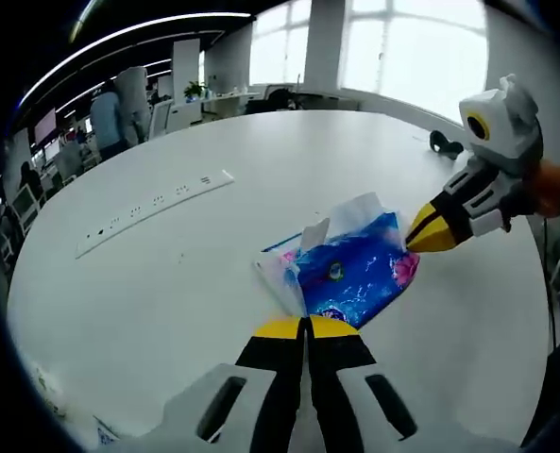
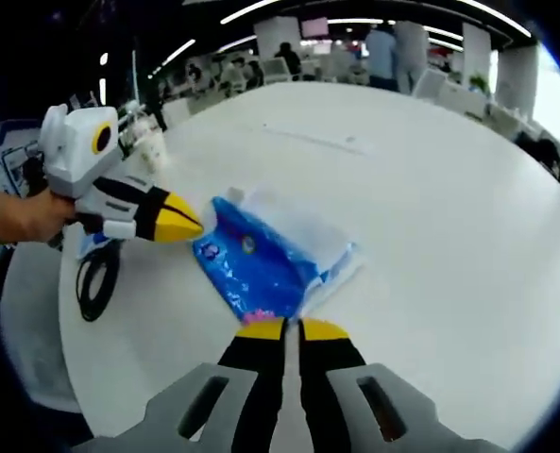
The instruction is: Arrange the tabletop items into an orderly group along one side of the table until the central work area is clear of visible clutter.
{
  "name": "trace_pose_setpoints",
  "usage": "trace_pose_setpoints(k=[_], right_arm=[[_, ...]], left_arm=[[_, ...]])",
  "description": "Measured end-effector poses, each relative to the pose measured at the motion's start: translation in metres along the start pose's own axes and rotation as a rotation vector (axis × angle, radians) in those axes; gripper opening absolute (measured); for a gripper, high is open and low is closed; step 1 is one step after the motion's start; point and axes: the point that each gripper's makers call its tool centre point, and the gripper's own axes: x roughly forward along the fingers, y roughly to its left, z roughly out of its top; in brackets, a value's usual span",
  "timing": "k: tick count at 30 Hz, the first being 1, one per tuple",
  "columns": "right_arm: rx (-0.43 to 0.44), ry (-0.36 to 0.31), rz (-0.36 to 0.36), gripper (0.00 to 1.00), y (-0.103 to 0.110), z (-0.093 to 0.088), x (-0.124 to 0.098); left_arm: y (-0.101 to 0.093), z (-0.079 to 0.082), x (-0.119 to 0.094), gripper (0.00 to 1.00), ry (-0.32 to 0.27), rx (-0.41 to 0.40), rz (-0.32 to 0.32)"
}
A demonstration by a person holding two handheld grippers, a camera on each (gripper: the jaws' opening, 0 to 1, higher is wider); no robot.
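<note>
Tissue pack (image 1: 347, 269), blue plastic with white tissue pulled out of it, is seen lying flat on the round white table (image 1: 166, 293), nearer one edge than the middle. Left gripper (image 1: 307, 327) is held just short of the pack, jaws pressed together on nothing. Right gripper (image 1: 421, 236) is held at the pack's opposite end, tips together, empty. A white power strip (image 1: 152, 212) lies well apart. A black cable coil (image 2: 95, 283) sits at the table edge.

- The left gripper (image 1: 308, 327), at the bottom of the left gripper view, has black jaws with yellow tips on a pale grey base with two dark slots.
- The right gripper (image 2: 282, 329) looks the same.
- An orange sleeve (image 1: 558, 187) shows at the right edge.
</note>
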Motion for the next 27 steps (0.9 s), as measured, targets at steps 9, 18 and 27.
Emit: trace_pose_setpoints(k=[9,18,27], right_arm=[[0.003,-0.001,-0.005,0.02,-0.0028,0.0015,0.0007],[0.010,-0.003,-0.011,0.02,-0.0044,0.0030,-0.0012],[0.016,-0.016,-0.011,0.02,-0.0023,0.0071,-0.0038]], left_arm=[[-0.0009,0.0008,0.0012,0.00,0.007,-0.004,-0.005],[-0.0016,0.0028,-0.0013,0.00,0.011,-0.003,-0.019],[0.0016,0.0041,-0.0063,0.02,0.011,0.003,-0.011]])
